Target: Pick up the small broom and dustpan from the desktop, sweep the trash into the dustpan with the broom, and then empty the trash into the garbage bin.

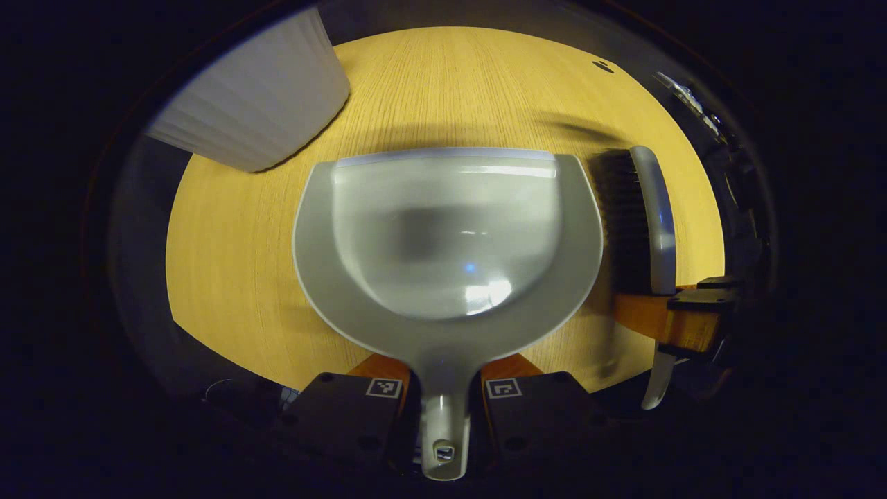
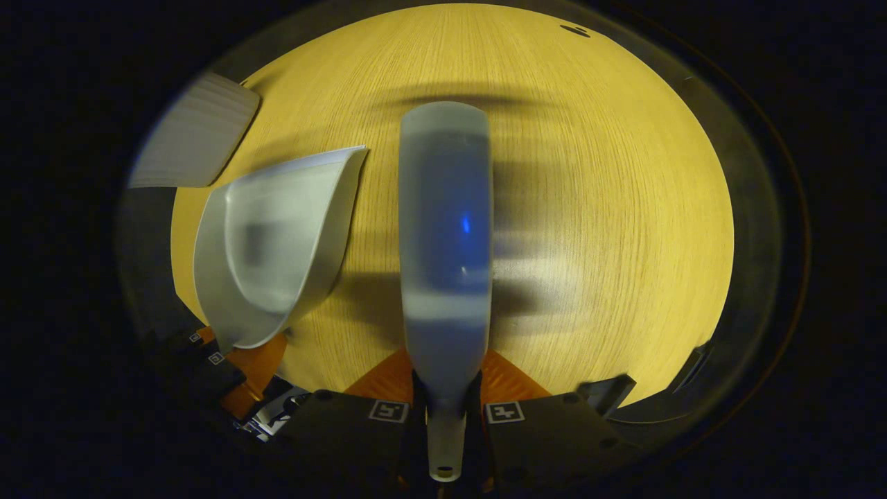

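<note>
In the left gripper view my left gripper is shut on the handle of the grey dustpan, whose lip points away over the wooden table. Its bowl holds only reflections. To its right the small broom stands on its side with its black bristles facing the pan, and the right gripper holds it. In the right gripper view my right gripper is shut on the broom's handle, with the broom's grey back stretching forward. The dustpan sits tilted at the left, held by the left gripper.
A white ribbed garbage bin stands at the table's far left edge, also seen as the bin in the right gripper view. A small dark hole marks the far right of the table. Bare wood lies right of the broom.
</note>
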Action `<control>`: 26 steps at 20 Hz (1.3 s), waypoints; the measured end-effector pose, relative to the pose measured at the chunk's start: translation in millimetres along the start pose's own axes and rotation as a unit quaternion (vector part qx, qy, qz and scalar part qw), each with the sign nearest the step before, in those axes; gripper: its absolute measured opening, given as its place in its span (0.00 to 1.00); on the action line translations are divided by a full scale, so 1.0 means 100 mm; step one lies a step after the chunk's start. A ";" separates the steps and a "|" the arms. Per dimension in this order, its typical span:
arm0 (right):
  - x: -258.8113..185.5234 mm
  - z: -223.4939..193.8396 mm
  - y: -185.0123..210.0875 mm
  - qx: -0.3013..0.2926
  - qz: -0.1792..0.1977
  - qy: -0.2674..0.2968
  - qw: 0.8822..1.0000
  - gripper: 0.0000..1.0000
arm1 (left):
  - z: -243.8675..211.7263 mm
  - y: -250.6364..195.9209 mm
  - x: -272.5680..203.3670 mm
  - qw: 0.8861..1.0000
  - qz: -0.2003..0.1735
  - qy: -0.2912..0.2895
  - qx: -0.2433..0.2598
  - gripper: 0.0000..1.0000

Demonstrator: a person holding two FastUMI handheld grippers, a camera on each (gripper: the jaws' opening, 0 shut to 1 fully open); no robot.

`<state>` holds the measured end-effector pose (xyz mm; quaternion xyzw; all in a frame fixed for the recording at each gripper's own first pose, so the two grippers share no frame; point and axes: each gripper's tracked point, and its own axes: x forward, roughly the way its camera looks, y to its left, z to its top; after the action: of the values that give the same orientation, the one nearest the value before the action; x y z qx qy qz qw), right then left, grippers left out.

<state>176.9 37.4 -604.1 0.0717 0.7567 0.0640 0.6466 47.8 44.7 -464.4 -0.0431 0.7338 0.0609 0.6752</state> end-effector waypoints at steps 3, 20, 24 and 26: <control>-0.09 0.01 -0.02 -0.003 0.001 0.002 1.000 0.29 | -0.03 -0.01 0.05 1.000 0.000 0.013 -0.002 0.29; -0.31 -0.03 -0.01 -0.017 0.003 -0.035 0.999 0.99 | -0.03 -0.20 -0.17 0.999 -0.026 -0.028 0.039 0.81; -0.57 -0.05 -0.08 -0.011 0.005 -0.086 0.996 0.99 | -0.08 -0.20 -0.33 0.996 -0.027 -0.067 0.042 0.81; -0.74 -0.07 -0.09 -0.008 0.007 -0.115 0.993 0.99 | -0.11 -0.20 -0.44 0.994 -0.033 -0.093 0.036 0.81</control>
<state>181.3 14.3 -532.9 0.0783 0.6764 0.0662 0.7294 44.0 22.0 -419.8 -0.0372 0.6674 0.0158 0.7436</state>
